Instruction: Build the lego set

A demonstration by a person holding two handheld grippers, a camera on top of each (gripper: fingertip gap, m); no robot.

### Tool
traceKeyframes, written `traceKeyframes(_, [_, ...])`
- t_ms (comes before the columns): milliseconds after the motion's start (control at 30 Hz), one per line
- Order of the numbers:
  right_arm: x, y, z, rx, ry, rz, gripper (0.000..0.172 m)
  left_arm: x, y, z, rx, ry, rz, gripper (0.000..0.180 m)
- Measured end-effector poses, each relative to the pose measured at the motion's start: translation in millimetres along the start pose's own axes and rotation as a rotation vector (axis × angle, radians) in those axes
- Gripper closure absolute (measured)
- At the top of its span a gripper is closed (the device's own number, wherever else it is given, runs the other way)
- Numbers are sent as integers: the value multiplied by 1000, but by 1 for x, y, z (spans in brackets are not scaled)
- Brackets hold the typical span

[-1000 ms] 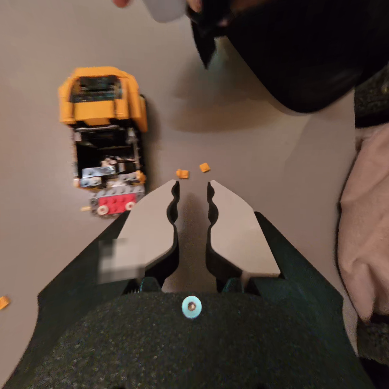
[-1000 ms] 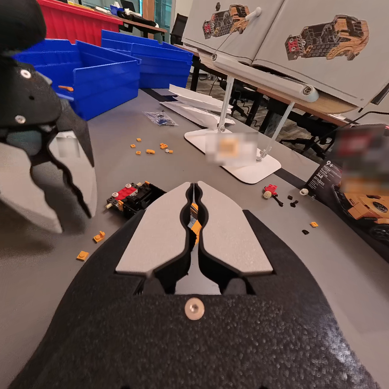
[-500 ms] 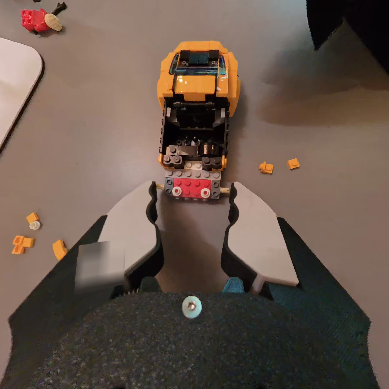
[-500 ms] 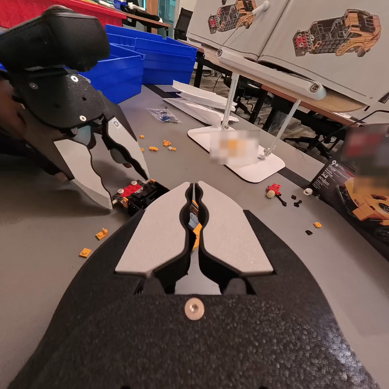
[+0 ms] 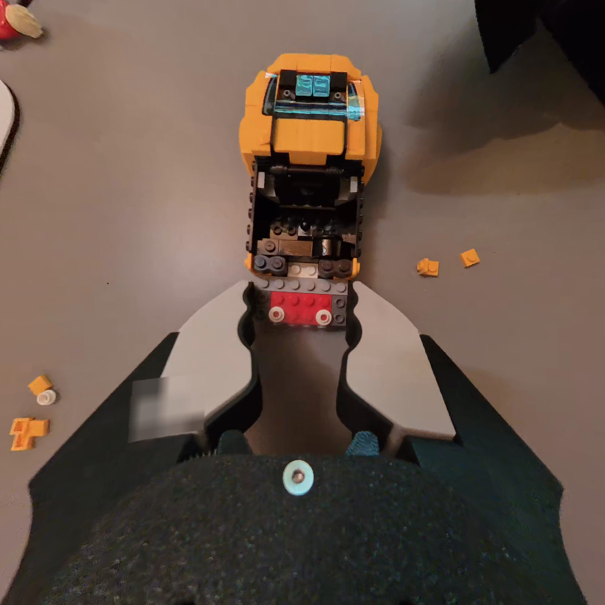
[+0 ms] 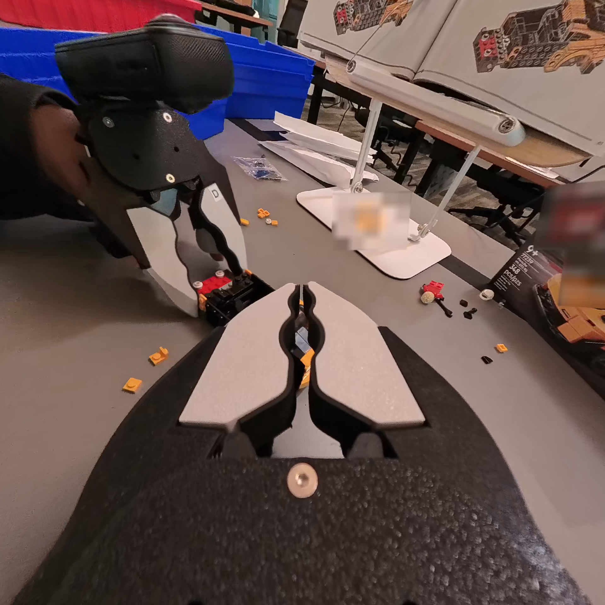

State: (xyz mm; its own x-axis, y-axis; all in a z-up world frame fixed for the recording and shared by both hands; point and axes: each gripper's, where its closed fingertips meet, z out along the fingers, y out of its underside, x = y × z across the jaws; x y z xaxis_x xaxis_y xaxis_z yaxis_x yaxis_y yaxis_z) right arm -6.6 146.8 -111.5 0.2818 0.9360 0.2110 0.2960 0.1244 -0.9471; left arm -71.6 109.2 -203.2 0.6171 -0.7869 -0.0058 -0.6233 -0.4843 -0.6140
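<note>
Far left on the grey desk, toward its back edge, stand blue bins. The left gripper sits clamped on the red-and-grey end of the brick-built car — both pads pressing its sides. Loose orange pieces lie on either side. The right gripper hangs over the car's orange end, fingers closed on nothing. Farther right are a white stand bearing an open booklet and, at the right edge, a toy box.
</note>
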Motion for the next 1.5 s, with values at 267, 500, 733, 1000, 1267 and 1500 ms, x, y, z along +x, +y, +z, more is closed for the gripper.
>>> traceKeyframes(267, [-2, 2, 1, -10, -10, -6, 170, -9, 3, -3, 4, -131, -198, 128])
traceKeyframes(500, [-6, 3, 2, -21, -26, -20, 170, -9, 3, -3, 26, -153, -200, 128])
traceKeyframes(733, [-9, 8, 4, -41, -43, -25, 170, 0, -1, -11, 84, -102, -182, 121])
traceKeyframes(1000, [-29, 17, 7, -99, -160, -30, 171, 5, -13, -34, 212, -96, -104, 141])
traceKeyframes(1267, [-100, 44, -18, -333, -582, -121, 170, 21, -13, -30, 204, -37, -16, 152])
traceKeyframes(1500, [-107, 65, -11, -474, -557, -173, 166, 25, -5, -28, 167, -11, 5, 156])
